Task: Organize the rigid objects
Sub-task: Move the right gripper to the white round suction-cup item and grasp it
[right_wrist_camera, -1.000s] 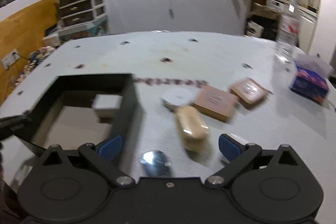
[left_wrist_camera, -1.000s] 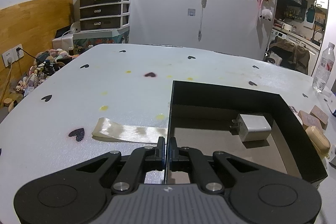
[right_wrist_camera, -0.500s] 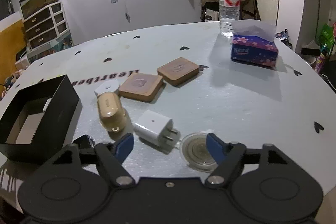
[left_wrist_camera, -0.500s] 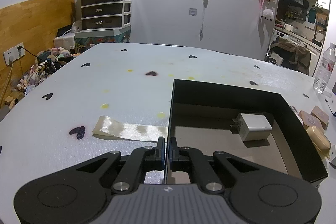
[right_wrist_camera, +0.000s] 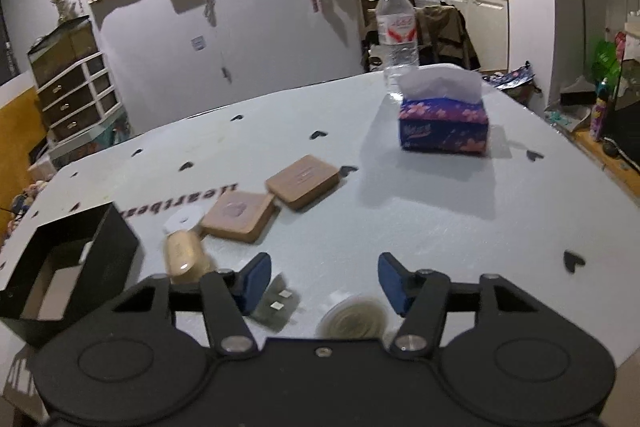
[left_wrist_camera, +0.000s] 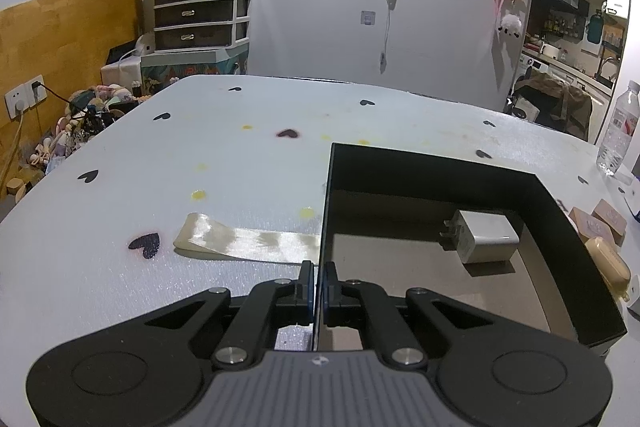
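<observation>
My left gripper [left_wrist_camera: 318,283] is shut on the left wall of the black box [left_wrist_camera: 560,223], near its front corner. A white charger [left_wrist_camera: 486,241] lies inside the box. In the right wrist view my right gripper [right_wrist_camera: 323,263] hovers over the table with its jaws closing and its blue pads [right_wrist_camera: 256,279] touching nothing. A second charger [right_wrist_camera: 276,307], blurred, lies just inside the left pad. A round clear dish [right_wrist_camera: 354,319] lies by the right one. Beyond are a tan oblong case [right_wrist_camera: 182,257], a white disc [right_wrist_camera: 182,223] and two wooden squares [right_wrist_camera: 238,217] [right_wrist_camera: 304,181].
A cream ribbon [left_wrist_camera: 244,241] runs out from under the box to the left. A blue tissue pack [right_wrist_camera: 442,129] and a water bottle [right_wrist_camera: 396,31] stand at the far right of the table. The table's edge falls away on the right.
The right gripper has swung right, away from the box, and its jaws have narrowed. The charger and round dish now sit closer between the fingers. The left gripper has not moved.
</observation>
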A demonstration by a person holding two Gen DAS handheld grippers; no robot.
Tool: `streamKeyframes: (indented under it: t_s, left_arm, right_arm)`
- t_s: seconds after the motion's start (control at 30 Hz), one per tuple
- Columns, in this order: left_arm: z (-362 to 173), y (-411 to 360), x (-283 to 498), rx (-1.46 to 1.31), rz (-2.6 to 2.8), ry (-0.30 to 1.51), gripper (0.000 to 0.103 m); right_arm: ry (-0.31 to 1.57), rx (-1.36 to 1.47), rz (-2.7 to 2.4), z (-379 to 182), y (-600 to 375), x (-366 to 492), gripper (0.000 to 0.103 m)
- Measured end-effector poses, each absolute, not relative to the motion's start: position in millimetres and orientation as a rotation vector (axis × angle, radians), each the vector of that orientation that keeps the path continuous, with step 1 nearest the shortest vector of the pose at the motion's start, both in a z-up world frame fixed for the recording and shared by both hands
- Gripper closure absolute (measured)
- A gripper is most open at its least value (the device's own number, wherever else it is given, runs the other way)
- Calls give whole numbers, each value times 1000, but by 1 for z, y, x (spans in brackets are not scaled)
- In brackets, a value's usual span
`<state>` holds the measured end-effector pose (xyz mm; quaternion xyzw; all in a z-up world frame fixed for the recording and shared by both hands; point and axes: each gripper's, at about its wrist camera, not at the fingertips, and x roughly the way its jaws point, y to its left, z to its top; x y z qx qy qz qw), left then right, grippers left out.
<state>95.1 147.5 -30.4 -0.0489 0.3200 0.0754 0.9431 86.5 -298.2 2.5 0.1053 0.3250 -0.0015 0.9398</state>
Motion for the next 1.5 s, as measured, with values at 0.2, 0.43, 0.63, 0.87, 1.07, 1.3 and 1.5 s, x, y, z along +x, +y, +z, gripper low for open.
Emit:
streamKeyframes:
  t_s: [0.2,0.43,0.63,0.87,1.07,1.3,1.5]
  left_arm:
    - [-31,147,96,-101,154,652,100]
    - [-31,147,96,-99,154,653,100]
    - [-31,148,96,-105,151,652,100]
    - [-31,148,97,-107,151,652,100]
    - [-32,148,97,-109,151,651,100]
    - [-32,148,97,-114,149,650,100]
    - [-32,149,97,-118,149,649,100]
  right_arm:
    - [790,136,40,-13,-306,133,57]
    - [946,49,113,-37,-301,141,65]
    - [972,22,166,-34,-302,123,65]
    - [983,-56,223,-27,-299,120,57]
    - [1041,-309,265,-32,-273,120,55]
    - [1010,-419,270,-30,-255,121,61]
    - [899,-278,219,-21,-261,134,89]
